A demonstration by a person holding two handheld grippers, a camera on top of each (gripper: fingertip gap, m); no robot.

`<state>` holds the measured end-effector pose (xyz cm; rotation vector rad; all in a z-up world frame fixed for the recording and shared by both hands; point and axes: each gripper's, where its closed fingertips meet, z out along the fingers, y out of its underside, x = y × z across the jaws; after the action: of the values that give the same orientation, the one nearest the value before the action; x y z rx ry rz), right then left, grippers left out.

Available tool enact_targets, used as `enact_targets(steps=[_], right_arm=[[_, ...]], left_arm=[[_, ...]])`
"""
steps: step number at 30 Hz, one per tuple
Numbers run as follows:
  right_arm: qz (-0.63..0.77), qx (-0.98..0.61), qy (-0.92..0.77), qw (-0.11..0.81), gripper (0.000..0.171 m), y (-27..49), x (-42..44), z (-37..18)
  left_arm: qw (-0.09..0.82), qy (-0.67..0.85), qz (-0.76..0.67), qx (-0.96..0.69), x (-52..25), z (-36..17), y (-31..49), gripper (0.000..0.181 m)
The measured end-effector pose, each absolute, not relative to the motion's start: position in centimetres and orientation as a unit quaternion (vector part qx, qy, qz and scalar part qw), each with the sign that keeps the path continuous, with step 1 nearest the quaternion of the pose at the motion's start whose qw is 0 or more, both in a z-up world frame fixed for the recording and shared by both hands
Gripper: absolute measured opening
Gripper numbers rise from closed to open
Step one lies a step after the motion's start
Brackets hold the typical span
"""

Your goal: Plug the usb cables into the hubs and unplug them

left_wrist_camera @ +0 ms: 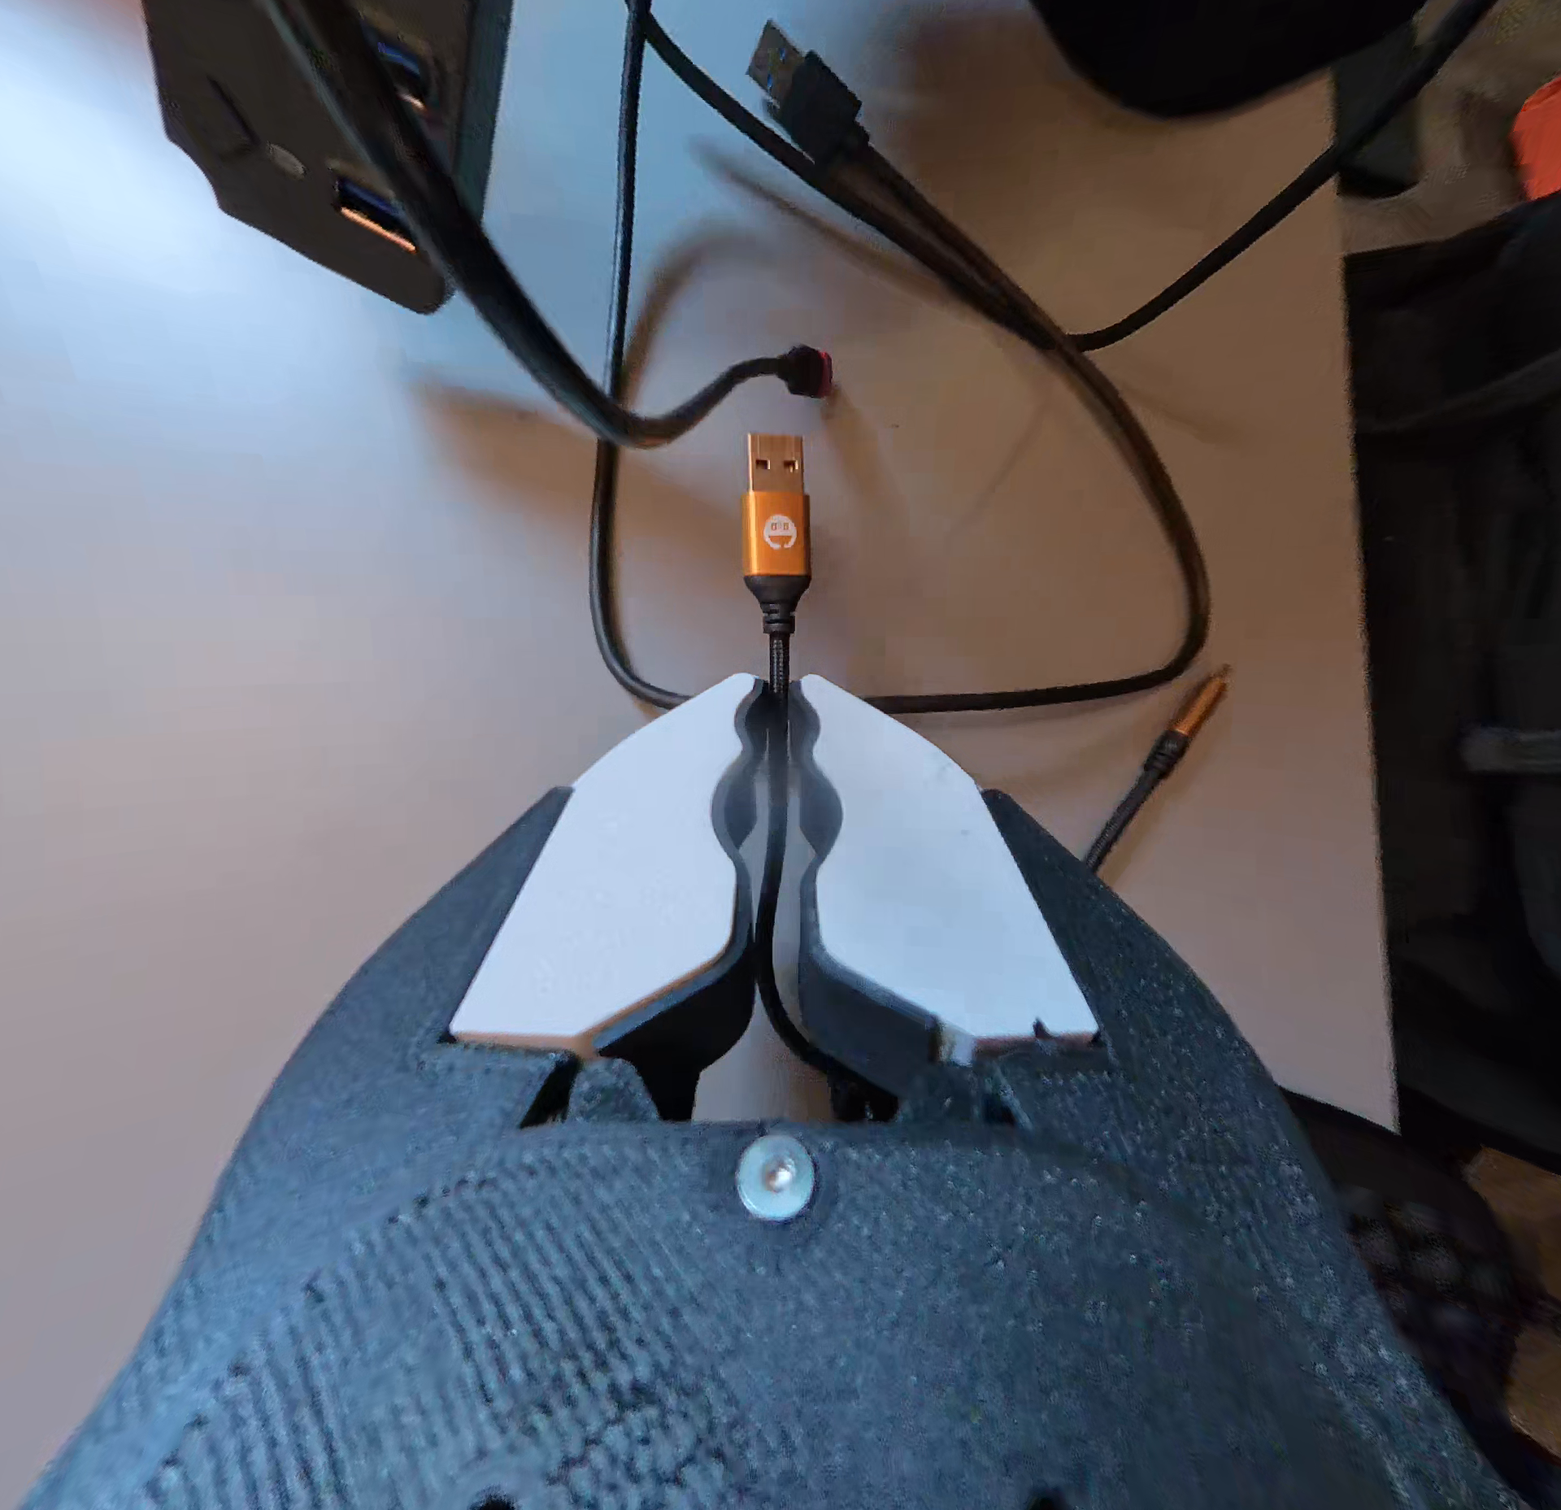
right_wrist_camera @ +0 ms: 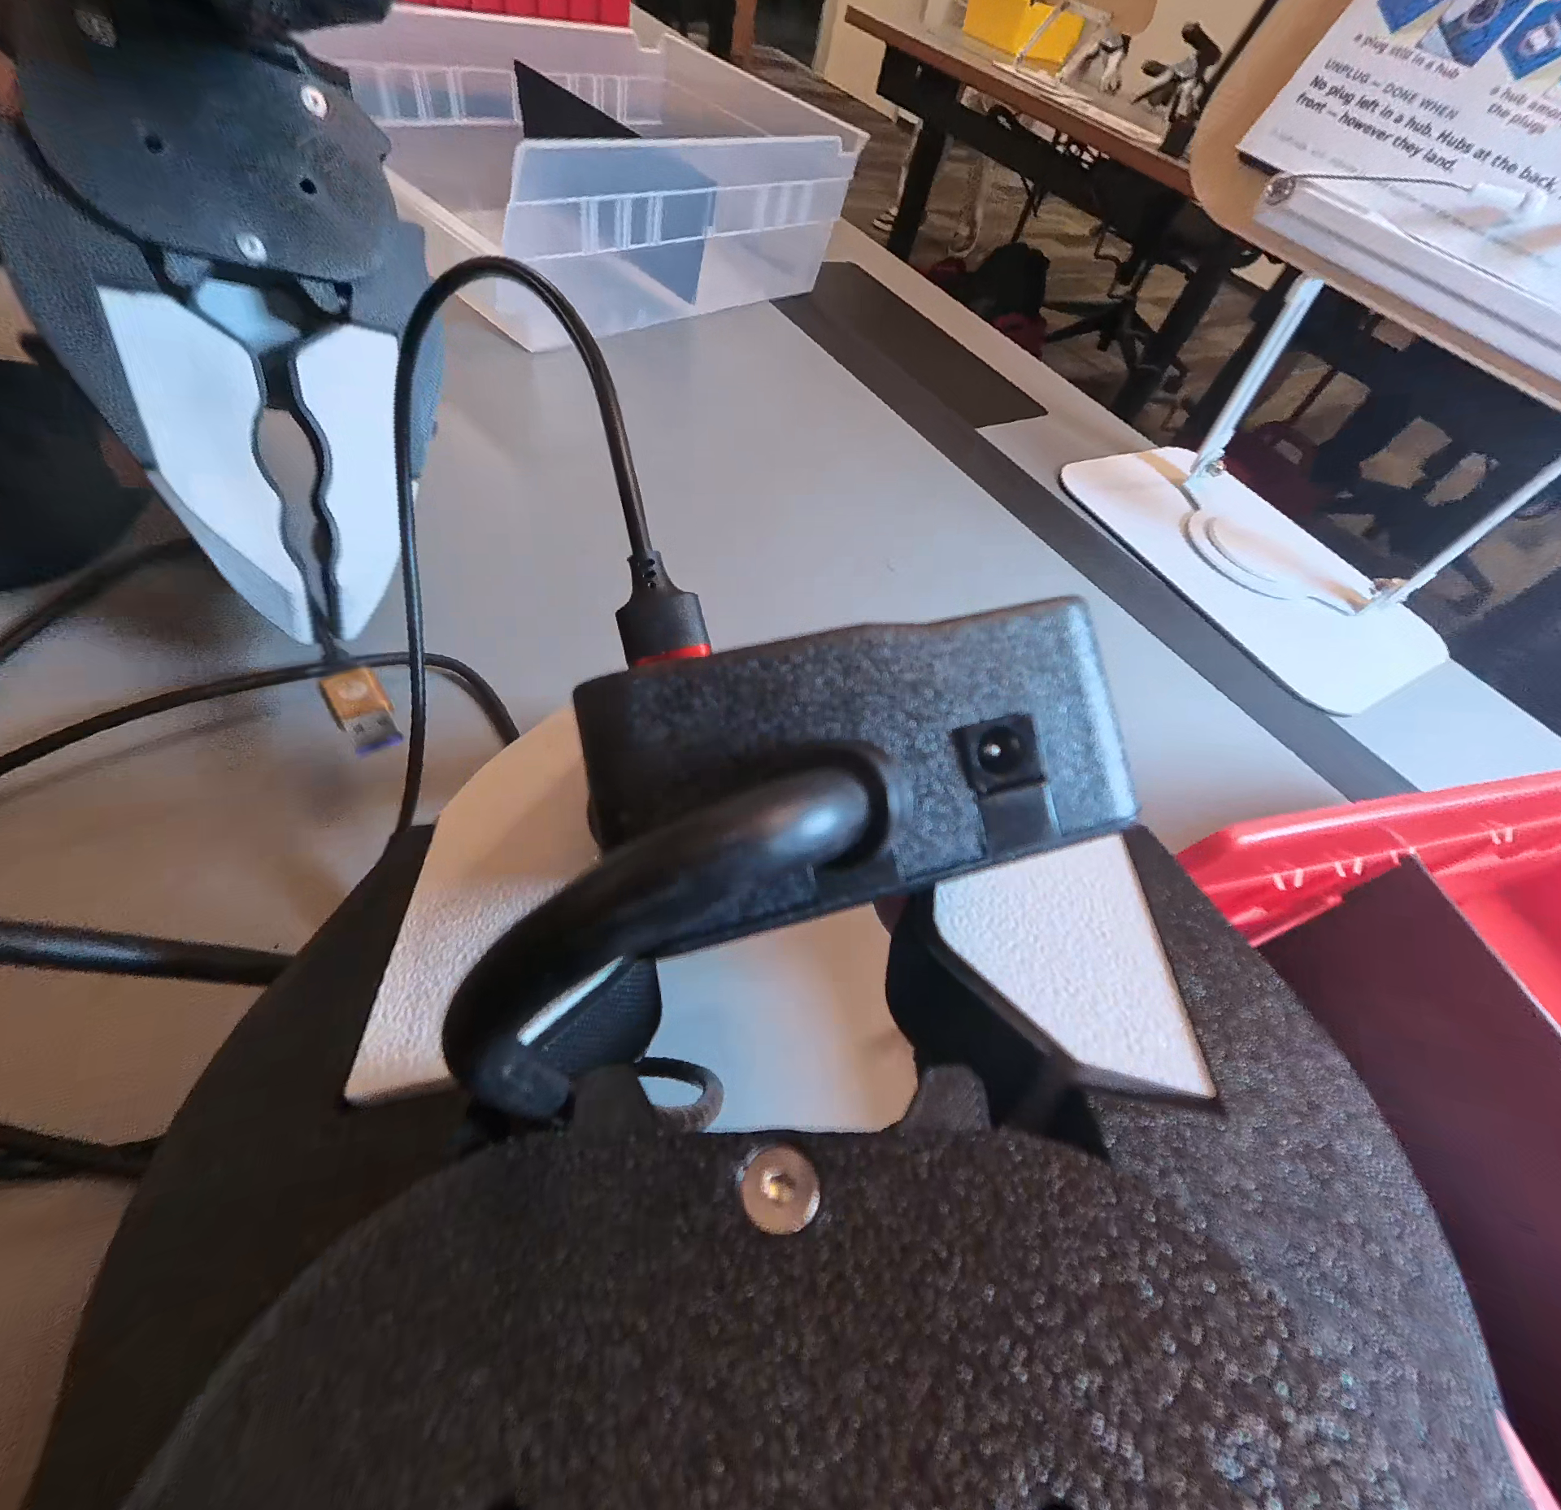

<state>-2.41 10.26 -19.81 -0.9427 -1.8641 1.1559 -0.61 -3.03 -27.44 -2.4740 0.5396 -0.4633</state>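
Observation:
My left gripper (left_wrist_camera: 777, 685) is shut on a black braided cable. Its orange USB plug (left_wrist_camera: 775, 515) sticks out past the fingertips, above the grey table (left_wrist_camera: 253, 625). My right gripper (right_wrist_camera: 811, 802) is shut on a black USB hub (right_wrist_camera: 845, 734) and holds it off the table. A black plug with a red ring (right_wrist_camera: 663, 625) sits in the hub's far side. In the left wrist view the hub (left_wrist_camera: 321, 118) is at the upper left, ports facing me. In the right wrist view the left gripper (right_wrist_camera: 325, 625) with the orange plug (right_wrist_camera: 359, 696) is left of the hub.
A loose black USB plug with a blue insert (left_wrist_camera: 802, 84), a red-tipped plug (left_wrist_camera: 813, 363) and an orange-tipped connector (left_wrist_camera: 1199, 705) lie among black cables. A clear plastic bin (right_wrist_camera: 676, 202), a red bin (right_wrist_camera: 1394, 861) and a white stand's base (right_wrist_camera: 1250, 565) stand around. The red-tipped plug (left_wrist_camera: 813, 363) lies around 8 centimetres away from my left fingertips.

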Motion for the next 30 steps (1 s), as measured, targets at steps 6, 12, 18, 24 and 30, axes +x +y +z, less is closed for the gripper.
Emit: enact_targets(steps=[6,12,18,24,30], right_arm=[[0.489,-0.343,-0.721,0.352,0.066,9.9,-2.1,-19.5],[0.5,-0.342,-0.719,0.342,0.066,9.8,-2.1,-19.7],[0.502,-0.346,-0.717,0.338,0.066,9.9,-2.1,-19.8],[0.498,-0.347,-0.719,0.337,0.066,10.1,-2.2,-20.1],[0.49,-0.34,-0.72,0.354,0.066,10.3,-2.1,-19.6]], left_arm=[[0.352,0.22,-0.117,-0.902,1.0,-26.3,-1.5,0.023],[0.347,0.234,-0.081,-0.905,1.0,-27.6,-0.5,0.027],[0.309,0.261,-0.049,-0.913,1.3,-29.2,-0.6,0.021],[0.317,0.258,-0.023,-0.912,0.7,-29.1,-0.3,0.008],[0.364,0.21,0.001,-0.908,-2.3,-25.2,-2.3,0.006]])
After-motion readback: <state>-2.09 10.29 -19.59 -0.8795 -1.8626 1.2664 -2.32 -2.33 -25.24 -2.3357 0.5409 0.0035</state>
